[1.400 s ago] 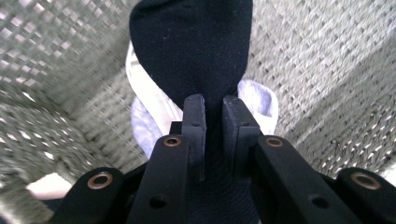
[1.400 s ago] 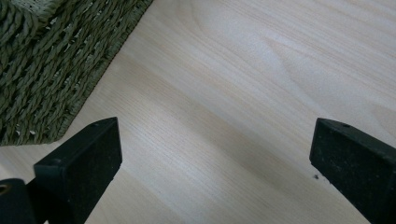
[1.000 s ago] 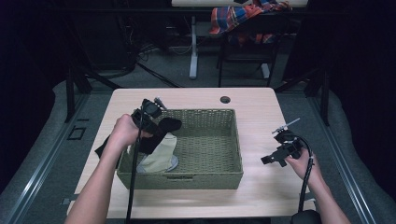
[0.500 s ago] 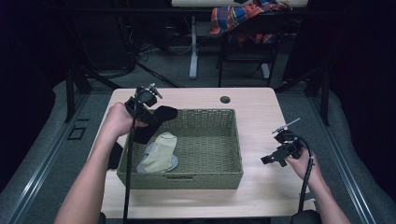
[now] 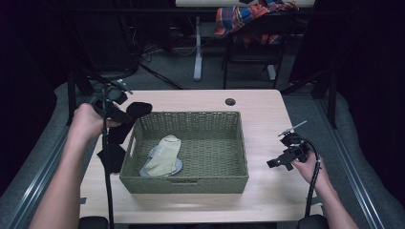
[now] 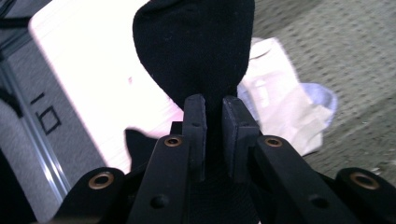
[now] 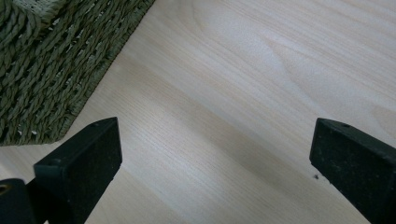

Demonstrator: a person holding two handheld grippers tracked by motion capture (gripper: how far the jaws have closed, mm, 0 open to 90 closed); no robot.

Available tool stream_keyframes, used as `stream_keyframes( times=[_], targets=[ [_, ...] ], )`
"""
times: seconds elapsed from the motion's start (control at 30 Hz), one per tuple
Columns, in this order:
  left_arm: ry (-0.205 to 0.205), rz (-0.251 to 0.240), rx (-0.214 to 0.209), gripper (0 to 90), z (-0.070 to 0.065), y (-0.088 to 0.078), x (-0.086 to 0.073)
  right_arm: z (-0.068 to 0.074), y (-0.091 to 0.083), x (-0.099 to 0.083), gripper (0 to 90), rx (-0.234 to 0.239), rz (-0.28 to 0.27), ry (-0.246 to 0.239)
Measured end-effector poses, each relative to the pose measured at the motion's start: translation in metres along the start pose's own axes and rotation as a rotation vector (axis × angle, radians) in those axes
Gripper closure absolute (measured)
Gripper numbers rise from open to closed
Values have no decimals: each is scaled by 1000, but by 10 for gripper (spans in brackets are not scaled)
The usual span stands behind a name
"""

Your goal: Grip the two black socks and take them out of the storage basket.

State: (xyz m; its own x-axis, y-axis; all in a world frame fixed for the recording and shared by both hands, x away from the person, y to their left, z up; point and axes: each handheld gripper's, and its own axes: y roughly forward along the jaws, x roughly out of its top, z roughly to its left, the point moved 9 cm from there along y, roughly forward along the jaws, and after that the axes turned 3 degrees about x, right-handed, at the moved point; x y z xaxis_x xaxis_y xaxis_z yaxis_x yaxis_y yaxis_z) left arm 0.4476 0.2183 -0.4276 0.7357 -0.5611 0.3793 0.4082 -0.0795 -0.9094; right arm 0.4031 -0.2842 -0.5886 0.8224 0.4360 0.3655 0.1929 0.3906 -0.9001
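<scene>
So the left gripper (image 5: pixel 125 116) has its jaws clamped tight on a black sock (image 5: pixel 117 138), pinching the fabric between the pads (image 6: pixel 194 126). From the high view, the sock hangs just outside the left wall of the woven basket (image 5: pixel 191 183), with its upper end poking up over the basket's far left corner and the rest draping down toward the table (image 5: pixel 258 114). In the left gripper view the sock (image 6: pixel 196 51) bulges out past the jaws like a dark blob, with the basket floor and a pale sock (image 6: pixel 280 102) blurred behind it.

That pale sock (image 5: pixel 165 155) lies inside the basket, over on its left half, on top of a greyish one (image 5: pixel 177 167) that peeks out underneath.

The right gripper (image 5: pixel 273 163) sits over bare tabletop to the right of the basket, well apart from it, held in the person's right hand (image 5: pixel 310 167). Its jaws are spread wide with nothing between them; in the right gripper view there's just wood grain and a corner of the basket (image 7: pixel 51 60) in the upper left.
</scene>
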Motion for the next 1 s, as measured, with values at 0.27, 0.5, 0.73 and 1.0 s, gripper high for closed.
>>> stream_keyframes(
  times=[0.27,0.5,0.73,1.0],
  targets=[
    [-96,39,52,810,34,9,-35,-1,-1,-1,21,4,27,-19],
    [-167,66,61,810,46,31,-59,-1,-1,-1,21,5,21,-15],
    [-218,128,69,809,49,66,-87,0,1,0,21,-2,-2,6],
    [-267,168,42,809,41,106,-112,-1,-1,-1,21,6,27,-18]
  ],
)
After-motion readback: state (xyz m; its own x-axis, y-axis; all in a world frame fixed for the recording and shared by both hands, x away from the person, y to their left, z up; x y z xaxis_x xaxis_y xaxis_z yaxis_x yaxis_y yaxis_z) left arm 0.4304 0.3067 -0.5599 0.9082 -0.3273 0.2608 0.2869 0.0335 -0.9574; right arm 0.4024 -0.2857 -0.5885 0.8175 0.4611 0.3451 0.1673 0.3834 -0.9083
